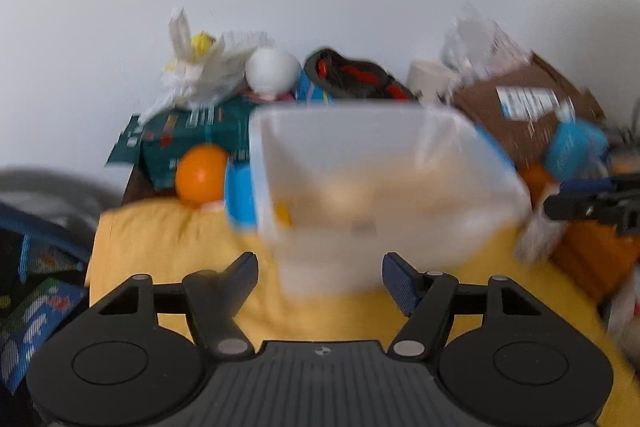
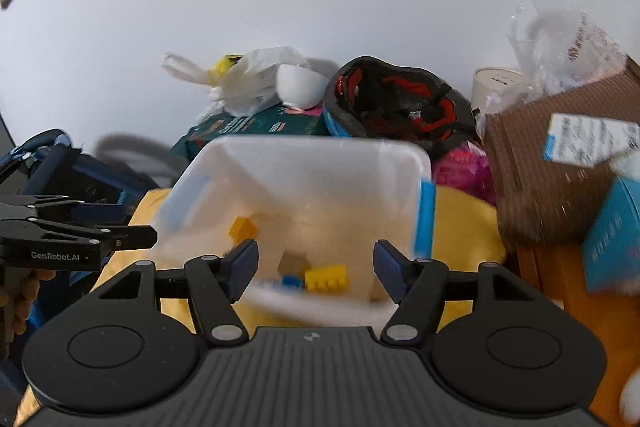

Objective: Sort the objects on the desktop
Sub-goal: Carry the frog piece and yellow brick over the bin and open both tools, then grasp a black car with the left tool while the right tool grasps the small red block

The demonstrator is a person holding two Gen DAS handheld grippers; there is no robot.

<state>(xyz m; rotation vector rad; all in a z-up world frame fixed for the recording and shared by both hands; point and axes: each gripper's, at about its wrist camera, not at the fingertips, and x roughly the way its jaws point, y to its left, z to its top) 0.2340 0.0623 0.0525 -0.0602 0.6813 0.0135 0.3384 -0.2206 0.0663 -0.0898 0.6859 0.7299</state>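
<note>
Bricks [image 2: 326, 279] lie in the clear bin [image 2: 296, 163] as I hold both grippers [image 1: 319, 273] [image 2: 316, 261] spread and empty; next I judge a fresh pick.

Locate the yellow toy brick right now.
Right wrist view: the yellow toy brick lies inside the clear plastic bin, near its front wall, beside a small blue brick, just ahead of the open right hand-held gripper.

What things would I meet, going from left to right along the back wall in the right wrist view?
White plastic bag → white bowl → black and red helmet → white round tub → clear plastic bag.
</note>
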